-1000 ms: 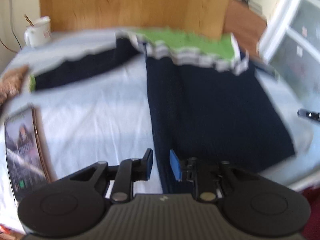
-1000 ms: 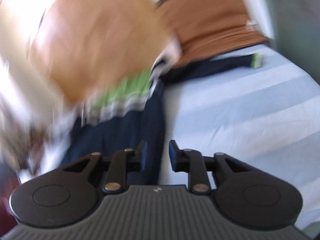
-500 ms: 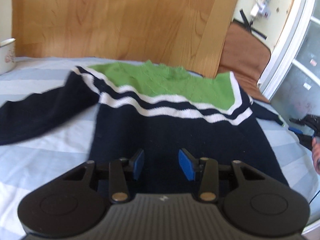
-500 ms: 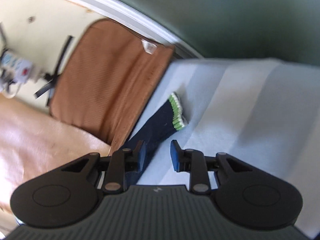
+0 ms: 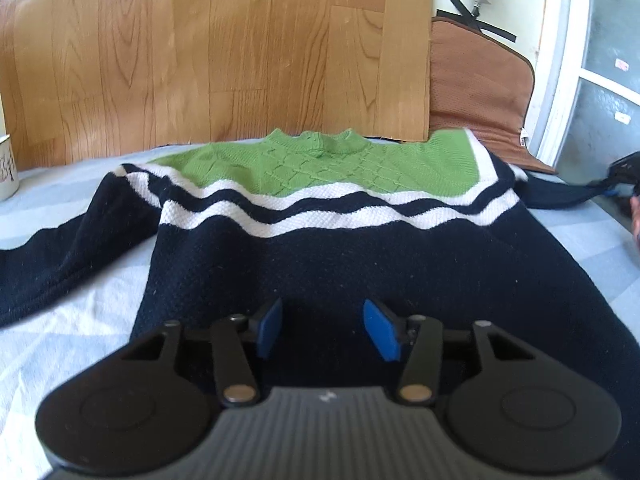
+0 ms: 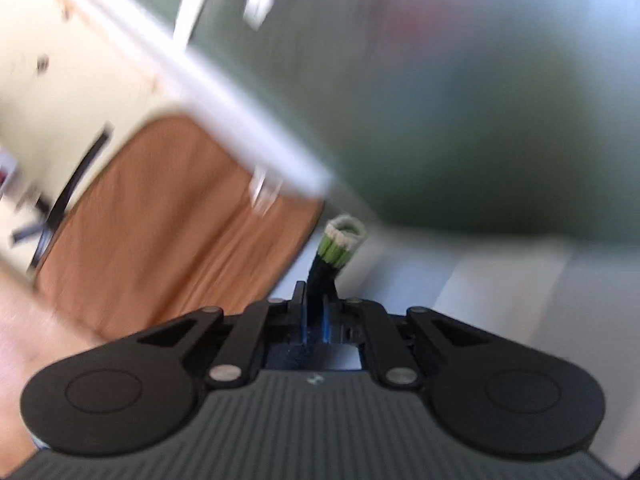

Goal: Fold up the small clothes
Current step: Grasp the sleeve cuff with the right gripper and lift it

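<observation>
A small navy sweater (image 5: 340, 248) with a green yoke and white stripes lies flat on the pale blue striped cloth (image 5: 72, 336). My left gripper (image 5: 322, 330) is open and sits low over the sweater's hem, its blue pads (image 5: 380, 334) apart. The left sleeve (image 5: 60, 264) stretches out to the left. My right gripper (image 6: 315, 314) is shut on the right sleeve (image 6: 322, 276) just behind its green and white cuff (image 6: 343, 240), lifted off the cloth. That view is blurred. The right gripper also shows at the left wrist view's right edge (image 5: 624, 172).
A wooden board (image 5: 208, 52) stands behind the sweater. A brown cushion (image 5: 476, 92) leans at the back right beside a white door frame (image 5: 560, 64). A white mug (image 5: 8, 172) stands at the far left.
My right gripper closed on the right sleeve near the cuff and lifted it. My left gripper moved in over the sweater's hem and opened wider.
</observation>
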